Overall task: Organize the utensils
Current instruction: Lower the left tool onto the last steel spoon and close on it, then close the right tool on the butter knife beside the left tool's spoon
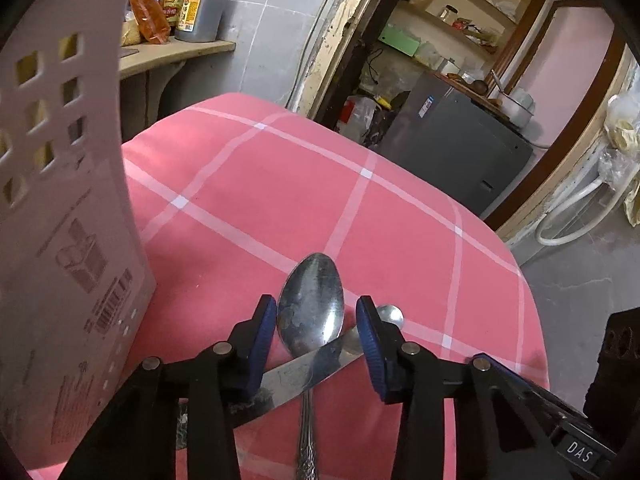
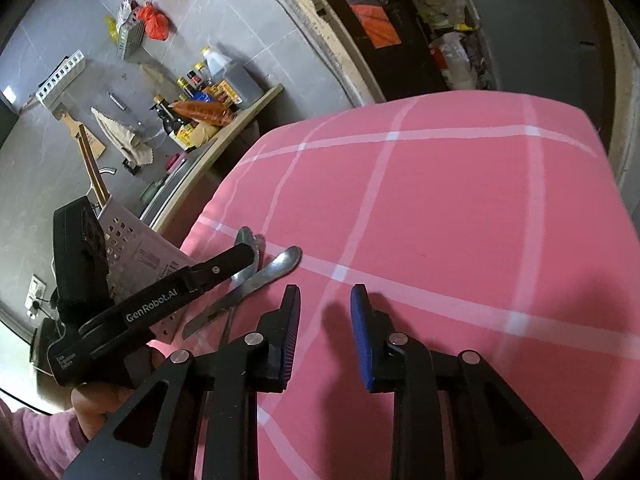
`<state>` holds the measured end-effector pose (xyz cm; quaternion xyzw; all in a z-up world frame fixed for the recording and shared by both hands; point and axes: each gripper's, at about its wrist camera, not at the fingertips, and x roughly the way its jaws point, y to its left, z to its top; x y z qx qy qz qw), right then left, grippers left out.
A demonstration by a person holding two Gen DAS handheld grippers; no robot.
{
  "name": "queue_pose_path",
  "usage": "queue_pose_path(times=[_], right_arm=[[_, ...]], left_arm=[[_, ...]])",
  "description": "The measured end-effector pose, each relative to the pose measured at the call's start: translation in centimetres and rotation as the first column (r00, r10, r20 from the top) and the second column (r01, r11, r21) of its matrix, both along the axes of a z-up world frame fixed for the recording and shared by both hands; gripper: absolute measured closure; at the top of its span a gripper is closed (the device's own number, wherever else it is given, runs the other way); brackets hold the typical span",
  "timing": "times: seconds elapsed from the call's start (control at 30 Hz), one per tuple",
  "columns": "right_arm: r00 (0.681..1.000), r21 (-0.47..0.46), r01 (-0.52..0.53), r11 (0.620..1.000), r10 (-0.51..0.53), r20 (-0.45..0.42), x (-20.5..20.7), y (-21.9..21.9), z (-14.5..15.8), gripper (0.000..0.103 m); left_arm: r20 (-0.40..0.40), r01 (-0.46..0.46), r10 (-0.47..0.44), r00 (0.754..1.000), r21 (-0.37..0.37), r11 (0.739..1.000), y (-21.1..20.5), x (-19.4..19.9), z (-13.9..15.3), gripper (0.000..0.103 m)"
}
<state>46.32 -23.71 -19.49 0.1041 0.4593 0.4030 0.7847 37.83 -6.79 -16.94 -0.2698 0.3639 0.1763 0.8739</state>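
A steel spoon (image 1: 311, 300) lies bowl-up on the pink checked tablecloth (image 1: 280, 192). A table knife (image 1: 296, 376) crosses its neck. My left gripper (image 1: 316, 300) straddles the spoon's bowl: the left blue pad is at the bowl's edge and a thin gap shows at the right pad, so the jaws stand open. The right wrist view shows the left gripper (image 2: 249, 246) over the spoon (image 2: 243, 236), with the knife (image 2: 256, 280) beside it. My right gripper (image 2: 325, 288) hovers open over bare cloth to the right of the utensils, holding nothing.
A white perforated utensil basket (image 1: 60, 200) stands just left of the left gripper, with chopsticks (image 2: 90, 164) sticking out of it. A hand in a pink sleeve (image 2: 96, 400) holds the left gripper. Sauce bottles (image 1: 192, 8) sit on a shelf beyond the table. A grey cabinet (image 1: 452, 140) is past the far edge.
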Motion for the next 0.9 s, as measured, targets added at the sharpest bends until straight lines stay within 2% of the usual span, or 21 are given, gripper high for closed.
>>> queue_pose_path(times=[0.2,0.37,0.57,0.7,0.9], right_arm=[[0.999,0.002,-0.039,0.999,0.039,-0.002,1.1,1.7,0.4,0.086],[0.998,-0.009,-0.069,0.998,0.069,-0.005,2.4,3.1,0.4,0.087],[0.992,-0.069,-0.125,0.99,0.126,0.012,3.2,5.1,0.6,0.089],[0.983,-0.102,-0.182,0.978,0.182,-0.009,2.5,5.7,0.2,0.096],[0.978,-0.08,-0.205,0.976,0.202,-0.047,2.0,5.1,0.0,0.1]], left_arm=[[-0.014,0.002,-0.002,1.0,0.0,1.0,0.0,0.5,0.0,0.075],[-0.028,-0.006,0.006,1.0,0.006,1.0,0.3,0.6,-0.1,0.084],[-0.039,-0.012,0.013,0.999,0.017,1.0,0.3,0.7,-0.2,0.09],[-0.023,-0.012,0.011,1.0,-0.007,1.0,0.5,0.3,-0.4,0.092],[-0.015,0.012,-0.013,1.0,-0.019,1.0,0.1,0.2,-0.6,0.093]])
